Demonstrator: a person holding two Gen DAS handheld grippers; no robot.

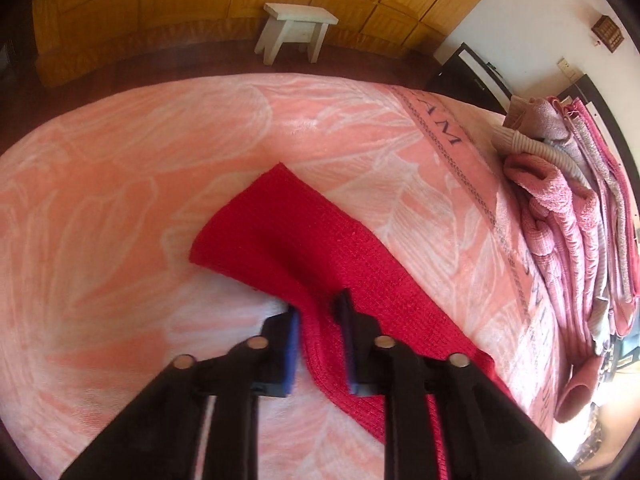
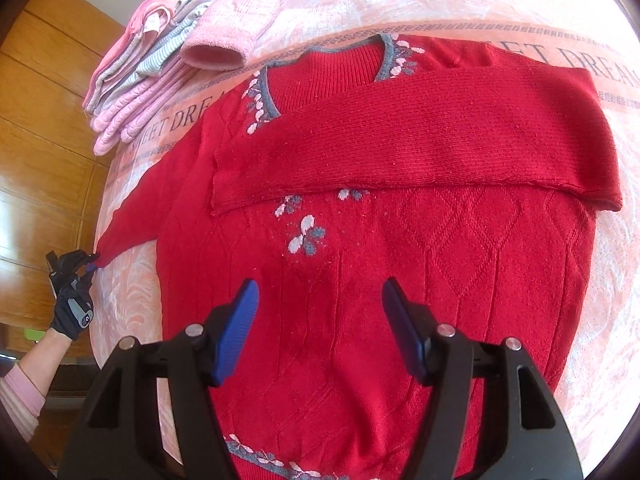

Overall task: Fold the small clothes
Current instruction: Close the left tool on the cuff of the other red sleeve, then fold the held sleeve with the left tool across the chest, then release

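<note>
One sleeve (image 2: 420, 144) folded, only right wrist shows.

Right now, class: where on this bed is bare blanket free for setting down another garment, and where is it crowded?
Free: the wide pink blanket left of the red sleeve, toward the white stool. Crowded: the red sweater fills the middle, and the folded pink pile lines the lettered border.

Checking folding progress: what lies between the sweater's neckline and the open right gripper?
In the right wrist view, one sleeve is folded across the red sweater chest, between the neckline and the right gripper.
</note>
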